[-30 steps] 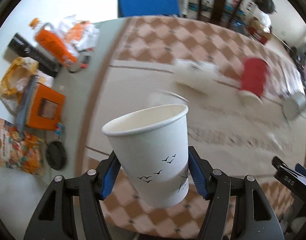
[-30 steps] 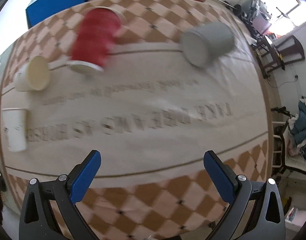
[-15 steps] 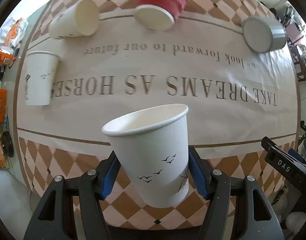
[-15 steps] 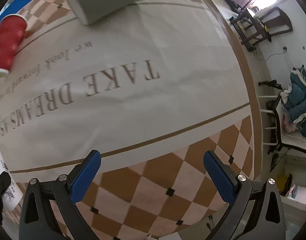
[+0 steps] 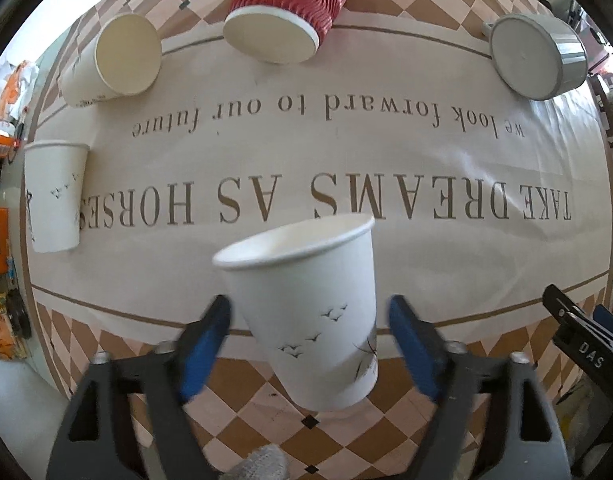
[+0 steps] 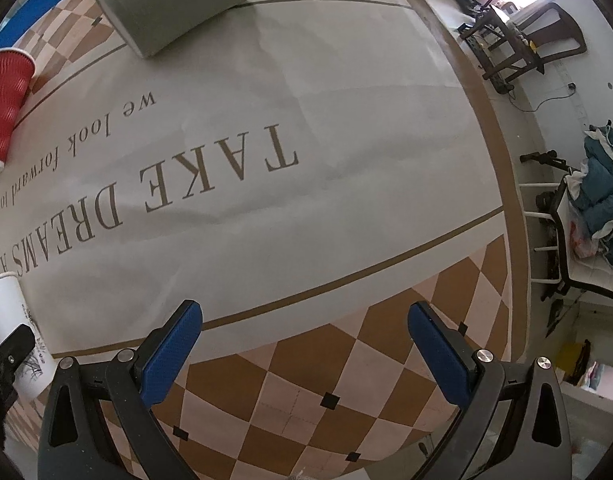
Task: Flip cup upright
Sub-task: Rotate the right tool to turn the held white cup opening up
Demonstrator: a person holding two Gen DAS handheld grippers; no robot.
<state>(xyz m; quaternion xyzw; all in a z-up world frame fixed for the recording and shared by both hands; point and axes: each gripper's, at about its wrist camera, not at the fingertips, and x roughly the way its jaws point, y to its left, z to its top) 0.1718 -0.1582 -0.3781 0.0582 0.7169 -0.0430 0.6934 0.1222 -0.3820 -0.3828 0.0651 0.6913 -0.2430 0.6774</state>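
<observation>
While bird-print cup (image 5: pixel 306 312) stands upright, empty | left tool (image 5: pixel 309 340) spread beside it | right tool (image 6: pixel 304 344) open, holding nothing

The counter (image 5: pixel 386 432) has a lettered cloth (image 5: pixel 426 240). Around its words lie a red cup (image 5: pixel 290 4), a gray cup (image 5: pixel 538 56) and two white cups (image 5: pixel 110 60) (image 5: pixel 54 196).

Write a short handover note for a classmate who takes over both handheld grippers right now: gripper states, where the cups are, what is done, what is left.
Left gripper: open, pads clear of the white bird-print cup, which stands mouth up between them.
Right gripper: open, empty, above the tablecloth.
Done: another white cup stands upright at far left.
Left: plain white cup, red ribbed cup and grey cup lie on their sides along the far edge.
</observation>
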